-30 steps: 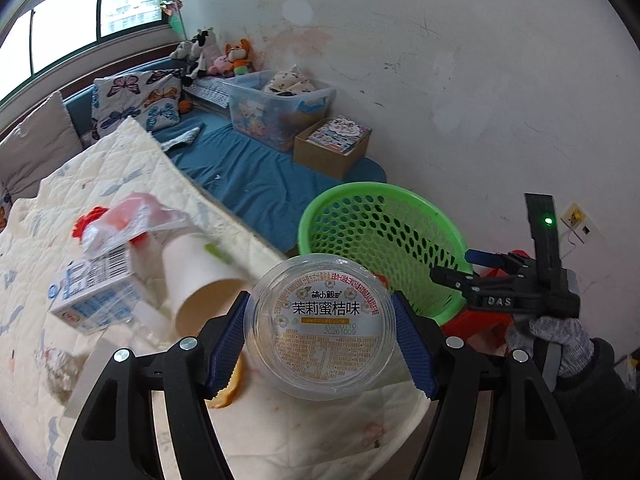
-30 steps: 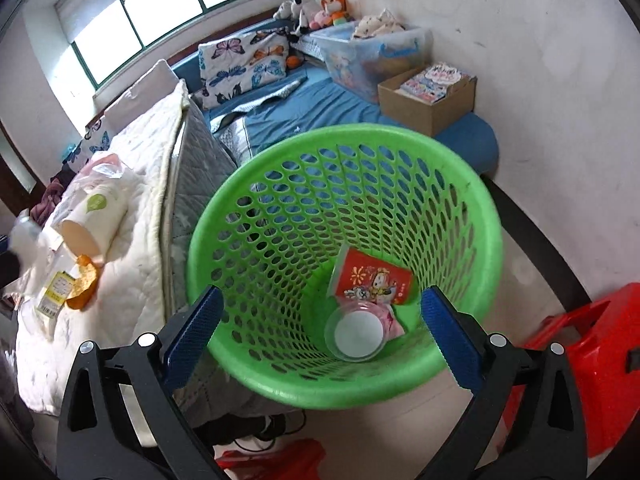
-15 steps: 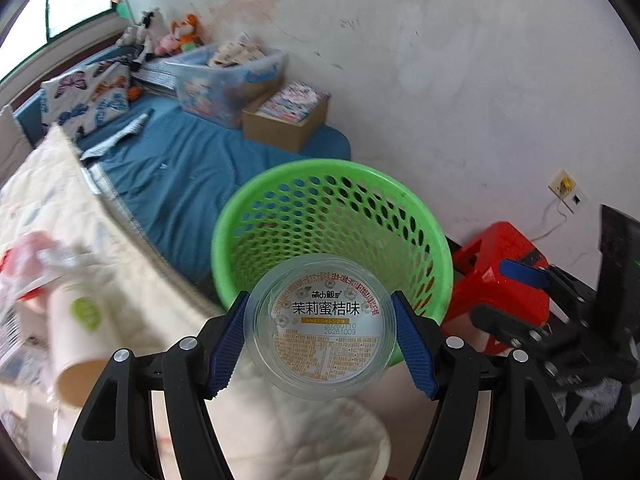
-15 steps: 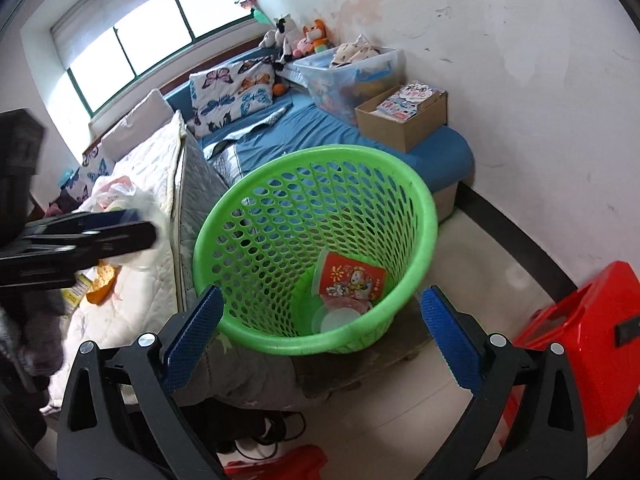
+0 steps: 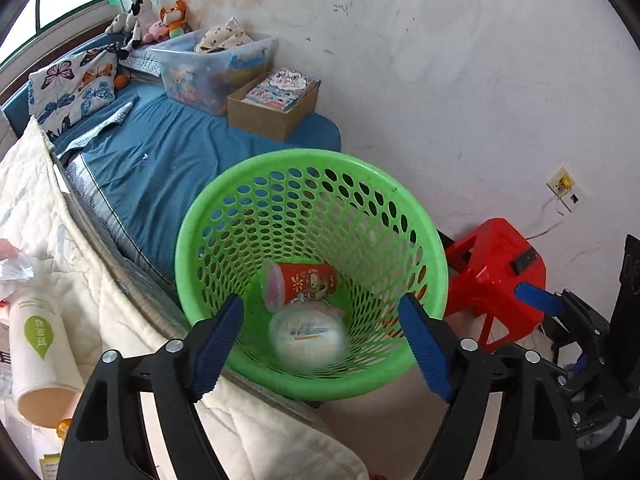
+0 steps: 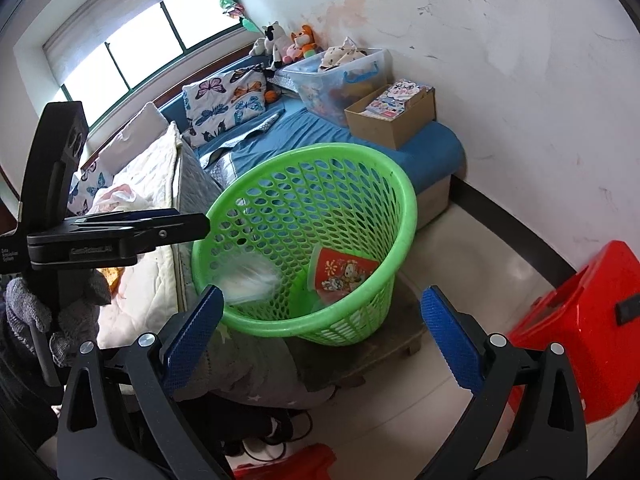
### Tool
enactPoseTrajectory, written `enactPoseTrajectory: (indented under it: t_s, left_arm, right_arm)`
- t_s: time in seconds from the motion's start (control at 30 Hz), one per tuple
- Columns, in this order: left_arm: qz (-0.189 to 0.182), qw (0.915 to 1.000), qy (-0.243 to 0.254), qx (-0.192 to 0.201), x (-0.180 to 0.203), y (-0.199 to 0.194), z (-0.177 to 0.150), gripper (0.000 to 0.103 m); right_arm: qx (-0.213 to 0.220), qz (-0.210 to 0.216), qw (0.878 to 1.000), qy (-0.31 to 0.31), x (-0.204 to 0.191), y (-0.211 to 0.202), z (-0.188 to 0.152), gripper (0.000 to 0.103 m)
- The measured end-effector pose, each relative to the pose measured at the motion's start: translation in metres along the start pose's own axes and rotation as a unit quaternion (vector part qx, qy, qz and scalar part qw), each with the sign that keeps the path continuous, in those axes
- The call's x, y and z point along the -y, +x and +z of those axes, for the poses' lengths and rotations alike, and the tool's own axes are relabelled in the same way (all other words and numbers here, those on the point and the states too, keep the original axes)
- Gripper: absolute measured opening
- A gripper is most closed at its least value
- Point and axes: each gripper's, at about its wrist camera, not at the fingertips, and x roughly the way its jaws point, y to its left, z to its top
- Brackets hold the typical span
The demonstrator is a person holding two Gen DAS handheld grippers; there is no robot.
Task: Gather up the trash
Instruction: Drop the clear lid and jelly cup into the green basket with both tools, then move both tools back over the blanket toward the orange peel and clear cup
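Though motion-blurred, clear cup [image 5: 306, 338] inside green basket [image 5: 224, 216]; label unreadable.

text: none legible | paper cup [image 5: 38, 354]: green leaf mark, characters unreadable | left hand-held gripper [image 6: 120, 236]: embossed lettering, unreadable

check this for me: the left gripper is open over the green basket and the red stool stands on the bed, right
Not quite. The left gripper is open over the green basket, its jaws having just been opening with nothing between them, but the red stool stands on the floor beside the basket, not on the bed. The right wrist view shows it.
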Motion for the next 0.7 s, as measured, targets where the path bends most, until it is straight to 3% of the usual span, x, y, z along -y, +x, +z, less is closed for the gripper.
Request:
enactPoseTrajectory:
  t_s: [0.3,0.7]
  left_arm:
    - [0.008,0.999,-0.021,0.038,-0.021,-0.047,-0.021,0.077]
    - [0.043,0.9921,-0.079,0.088,-0.071,-0.123,-0.082,0.077]
  right_arm:
    - [0.005,0.017,1.0,-0.023,-0.024,-0.004,0.005,0.098]
    - [-0.01,0.055,0.995,-0.087,-0.088,0.01,0.011,0.098]
